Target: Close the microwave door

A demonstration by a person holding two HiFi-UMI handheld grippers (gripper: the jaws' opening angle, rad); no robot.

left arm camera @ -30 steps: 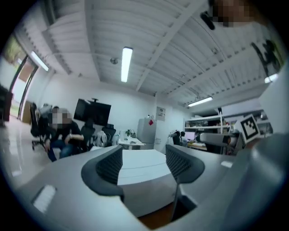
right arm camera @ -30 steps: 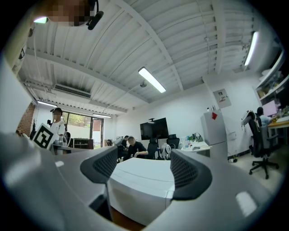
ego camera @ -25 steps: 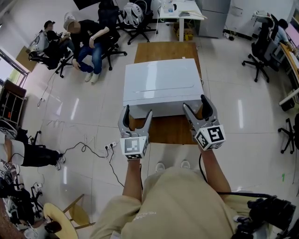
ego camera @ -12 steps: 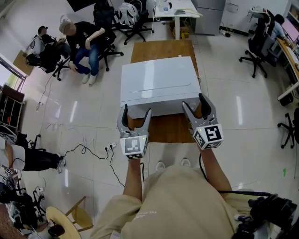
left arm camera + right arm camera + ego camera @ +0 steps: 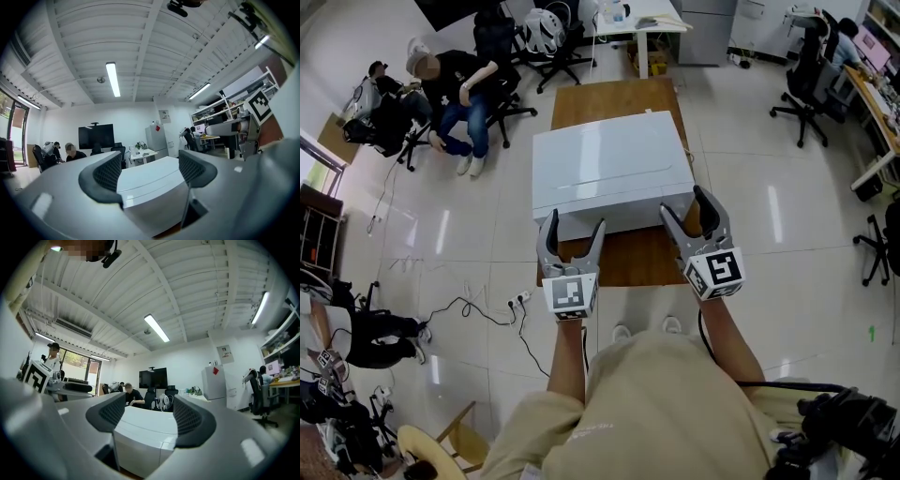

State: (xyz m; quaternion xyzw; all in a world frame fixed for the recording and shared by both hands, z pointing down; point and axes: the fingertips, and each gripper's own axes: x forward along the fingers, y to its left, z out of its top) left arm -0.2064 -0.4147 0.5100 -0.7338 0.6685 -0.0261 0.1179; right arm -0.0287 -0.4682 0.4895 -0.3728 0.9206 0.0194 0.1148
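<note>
- The white microwave sits on a wooden counter, its front toward the person; both tools hang just short of that front and touch nothing
- Left tool: jaws wide apart with nothing between them; its own view shows only the microwave's top and front beyond them
- Right tool: jaws also apart, a little narrower, empty; from above, its tips lie over the microwave's front right edge
- Only the head view shows the counter, the tiled floor, a cable lying on it and the person's shoes
- Only the tool views show the ceiling lamp, the wall screen and the fridge
- The left tool's view catches the right tool's marker cube at its right side
- Seated people appear in all three views
- No view shows plainly whether the door is open or closed
</note>
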